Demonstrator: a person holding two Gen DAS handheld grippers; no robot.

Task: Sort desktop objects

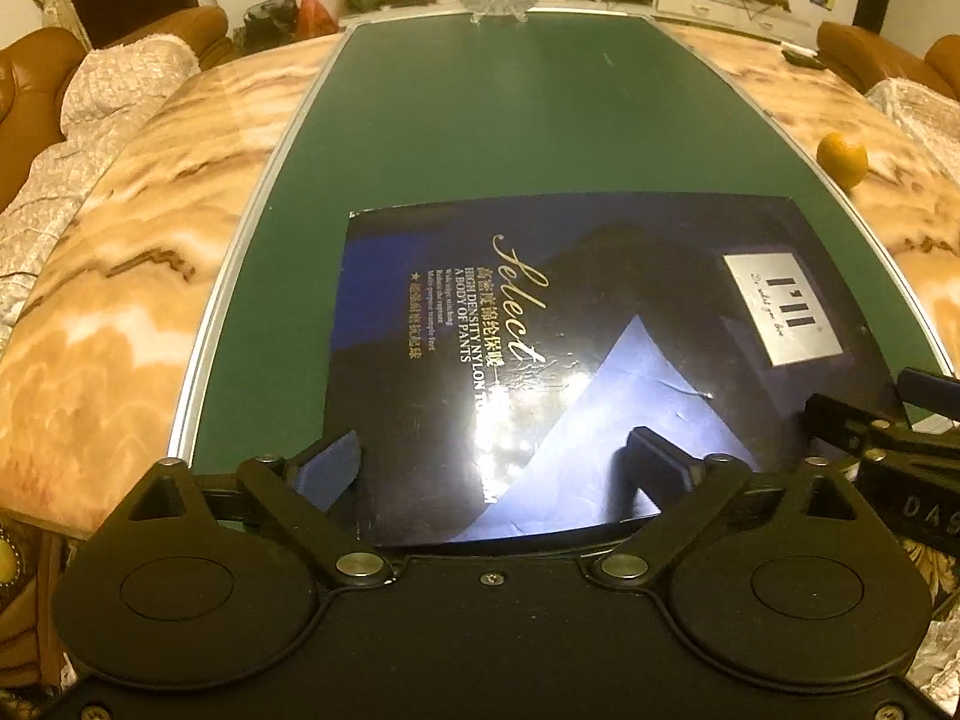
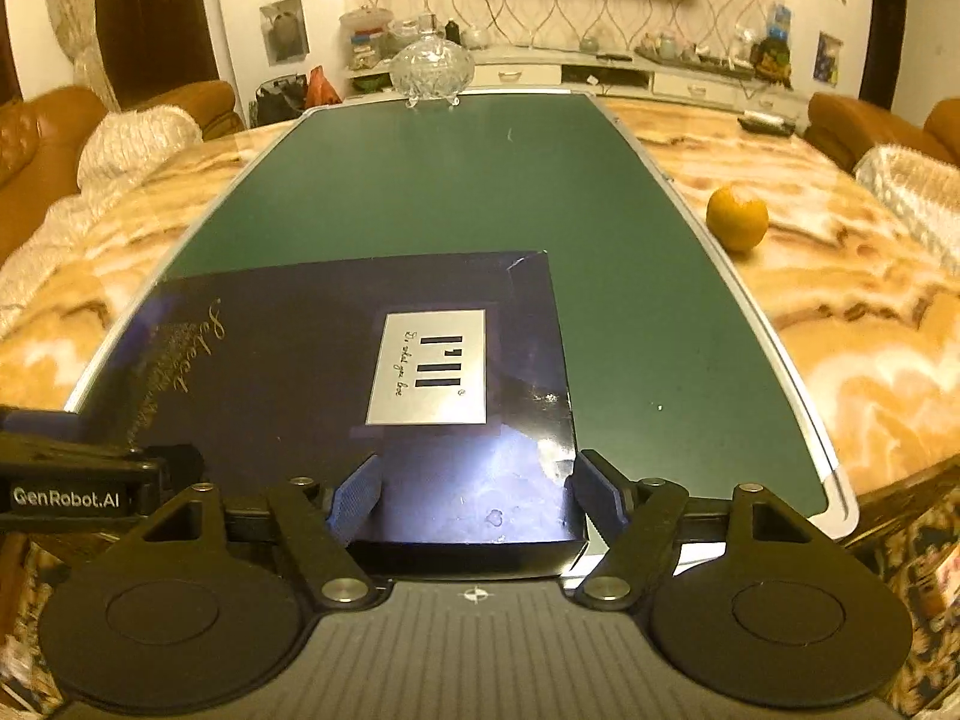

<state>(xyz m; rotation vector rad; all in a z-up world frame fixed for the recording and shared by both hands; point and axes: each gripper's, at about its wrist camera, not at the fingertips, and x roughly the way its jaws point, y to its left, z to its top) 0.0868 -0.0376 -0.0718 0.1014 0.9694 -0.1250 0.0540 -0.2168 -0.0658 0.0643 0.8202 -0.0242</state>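
A flat dark blue box (image 1: 570, 324) with gold "Select" lettering and a silver label lies on the green board (image 1: 510, 120) near its front edge. It also shows in the right wrist view (image 2: 336, 372). My left gripper (image 1: 498, 468) is open over the box's near left part. My right gripper (image 2: 477, 492) is open, with its fingers on either side of the box's near right corner. An orange (image 2: 737, 217) sits on the marble table to the right of the board; it also shows in the left wrist view (image 1: 842, 159).
A cut-glass bowl (image 2: 432, 69) stands at the far end of the green board (image 2: 648, 324). A dark remote (image 2: 768, 123) lies on the marble table (image 2: 840, 300) at far right. Sofas flank both sides.
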